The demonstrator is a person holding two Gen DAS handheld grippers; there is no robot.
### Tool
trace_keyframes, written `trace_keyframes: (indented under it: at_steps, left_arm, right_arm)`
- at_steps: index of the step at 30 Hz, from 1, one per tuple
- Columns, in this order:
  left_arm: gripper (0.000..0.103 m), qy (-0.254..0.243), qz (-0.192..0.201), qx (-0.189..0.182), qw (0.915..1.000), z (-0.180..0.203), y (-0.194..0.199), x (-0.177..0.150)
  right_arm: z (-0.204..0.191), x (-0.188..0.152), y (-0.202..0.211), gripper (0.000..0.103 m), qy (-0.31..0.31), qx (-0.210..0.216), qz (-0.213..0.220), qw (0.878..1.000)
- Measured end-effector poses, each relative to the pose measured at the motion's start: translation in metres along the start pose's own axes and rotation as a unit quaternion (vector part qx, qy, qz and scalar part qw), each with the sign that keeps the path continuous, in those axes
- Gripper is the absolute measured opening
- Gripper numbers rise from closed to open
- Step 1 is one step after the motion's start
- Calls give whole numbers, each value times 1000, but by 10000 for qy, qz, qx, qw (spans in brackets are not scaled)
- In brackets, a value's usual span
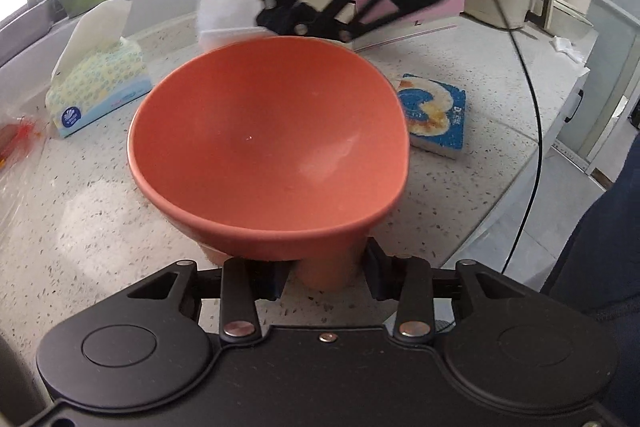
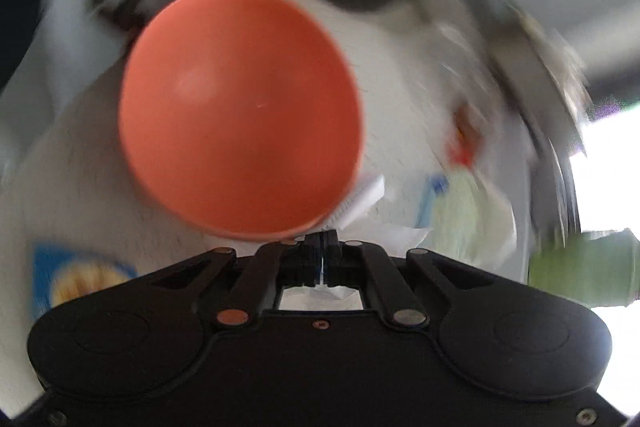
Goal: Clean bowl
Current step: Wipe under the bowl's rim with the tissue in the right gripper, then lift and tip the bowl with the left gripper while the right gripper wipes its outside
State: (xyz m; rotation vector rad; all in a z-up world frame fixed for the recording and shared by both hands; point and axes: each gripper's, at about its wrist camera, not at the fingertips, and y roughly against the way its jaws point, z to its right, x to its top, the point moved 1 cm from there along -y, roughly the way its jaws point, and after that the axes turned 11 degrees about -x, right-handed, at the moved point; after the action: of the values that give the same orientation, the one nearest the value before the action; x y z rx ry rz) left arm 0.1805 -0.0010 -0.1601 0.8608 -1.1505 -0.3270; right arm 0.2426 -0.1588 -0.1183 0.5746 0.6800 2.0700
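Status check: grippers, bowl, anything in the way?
Left gripper clamped on bowl foot. Right gripper shut on tissue at rim. Nothing in the way.

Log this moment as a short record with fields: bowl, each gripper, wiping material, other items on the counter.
bowl: orange round bowl, tilted, inside looks bare
left gripper: black left gripper clamped on the bowl's foot
right gripper: black right gripper shut on a white tissue, at the bowl's rim
counter items: patterned tissue pack, blue and yellow sponge
surface: speckled white counter
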Motion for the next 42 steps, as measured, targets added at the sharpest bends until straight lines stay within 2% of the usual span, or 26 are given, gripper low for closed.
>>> trace_keyframes:
  at_steps: [2,5,9,11,12,14,16,19,21,22,24,27,30,33,36,40,42]
  left_arm:
    - [38,-23,9,3,10000,0,0,-1]
    - [38,-38,36,14,10000,0,0,-1]
    - [38,-25,29,6,10000,0,1,0]
    - [38,-54,32,21,10000,0,1,0]
    - [38,-80,41,36,10000,1,0,0]
    - [38,-107,63,46,9999,0,1,0]
    - [38,-112,86,45,9999,0,1,0]
    - [38,-108,116,63,9999,1,1,-1]
    - [38,-110,129,88,9998,2,1,-1]
    - [38,-111,132,96,9998,2,1,-1]
    - [38,-102,138,111,9998,2,2,-2]
    - [38,-69,173,150,9997,2,2,-3]
    - [38,27,221,211,9995,2,1,-4]
    - [38,166,268,253,9992,2,1,-5]
    - [38,269,289,283,9988,1,1,-6]
    - [38,347,303,335,9984,0,2,-6]
    - [38,384,312,361,9981,1,3,-6]
  right_arm:
    - [9,-3,-8,1,621,123,262,9977]
    - [27,-3,-23,1,1393,298,746,9870]
    - [36,8,-33,1,2395,477,1362,9601]
    - [37,15,-36,1,2907,616,1661,9403]
    - [37,17,-38,1,3244,687,1820,9257]
    - [33,20,-41,1,4011,820,2120,8874]
    - [32,23,-44,1,4491,914,2303,8584]
    - [31,26,-45,1,4832,1003,2496,8332]
    - [30,25,-46,1,4981,1038,2530,8229]
    - [30,23,-47,1,5010,1024,2504,8220]
    - [32,16,-48,1,4964,993,2356,8296]
    - [35,-10,-47,1,4810,910,1831,8525]
    - [31,-41,-43,1,4632,971,1354,8705]
    - [18,-76,-34,1,4346,1085,852,8900]
    - [-1,-97,-20,1,4026,1188,540,9060]
    - [-20,-108,-2,1,3335,1152,322,9351]
    - [-25,-100,11,1,2857,1080,222,9520]
